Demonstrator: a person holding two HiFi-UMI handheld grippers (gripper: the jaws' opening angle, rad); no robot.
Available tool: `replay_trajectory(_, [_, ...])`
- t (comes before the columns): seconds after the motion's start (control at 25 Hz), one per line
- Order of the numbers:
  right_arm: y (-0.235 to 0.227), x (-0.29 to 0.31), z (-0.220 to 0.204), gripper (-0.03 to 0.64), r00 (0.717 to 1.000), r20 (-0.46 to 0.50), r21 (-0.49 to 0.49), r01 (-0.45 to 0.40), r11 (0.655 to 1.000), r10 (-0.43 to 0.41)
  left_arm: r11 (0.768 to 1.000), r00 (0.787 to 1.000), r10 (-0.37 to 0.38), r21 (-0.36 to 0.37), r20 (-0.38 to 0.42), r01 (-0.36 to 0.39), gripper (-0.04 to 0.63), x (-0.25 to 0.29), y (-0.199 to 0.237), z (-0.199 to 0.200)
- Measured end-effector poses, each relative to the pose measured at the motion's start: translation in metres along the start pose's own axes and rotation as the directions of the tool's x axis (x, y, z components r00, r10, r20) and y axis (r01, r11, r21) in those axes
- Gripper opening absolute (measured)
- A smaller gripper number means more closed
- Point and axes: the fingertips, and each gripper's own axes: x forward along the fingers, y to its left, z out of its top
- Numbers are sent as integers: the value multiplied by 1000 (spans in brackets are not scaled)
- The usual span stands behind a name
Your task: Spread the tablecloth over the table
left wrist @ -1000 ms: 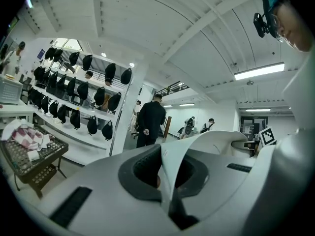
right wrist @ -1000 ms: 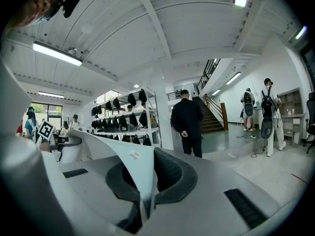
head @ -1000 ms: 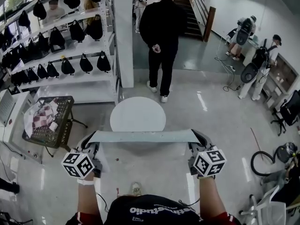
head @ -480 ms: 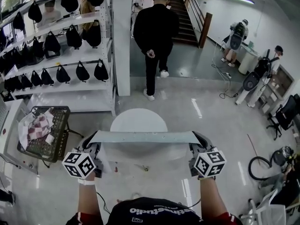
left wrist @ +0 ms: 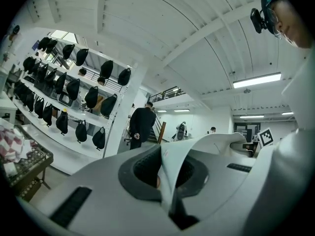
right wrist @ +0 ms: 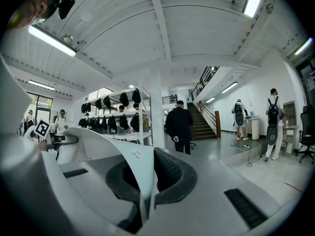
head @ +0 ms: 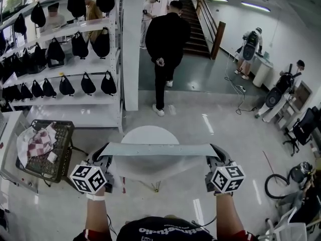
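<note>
Tablecloth (head: 159, 150): hanging stretched level between both grippers, covering the near part of the round table (head: 148, 133) in the head view.
Left gripper (head: 104, 158): jaws pinching the cloth's left end.
Right gripper (head: 214, 157): jaws pinching its right end.

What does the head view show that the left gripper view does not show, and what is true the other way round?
Only the head view: the round white table and the full width of the pale grey tablecloth.
Only the left gripper view: the left gripper seen close, its jaws shut on the cloth's edge, and the long ceiling lamp.
Both: the cloth itself, the person in black clothes, and the white shelves with black bags.
</note>
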Motion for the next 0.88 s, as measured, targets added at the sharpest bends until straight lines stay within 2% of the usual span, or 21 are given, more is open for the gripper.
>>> replay_trajectory(0.36, [3, 17, 7, 29, 1000, 26, 0, -14, 1000, 14, 1000, 1000, 16, 0, 2, -16, 18, 10, 12, 8])
replay_trajectory(0.88, [-2, 72, 18, 28, 998, 49, 17, -30, 999, 29, 998, 998, 45, 50, -34, -43, 18, 44, 42, 22])
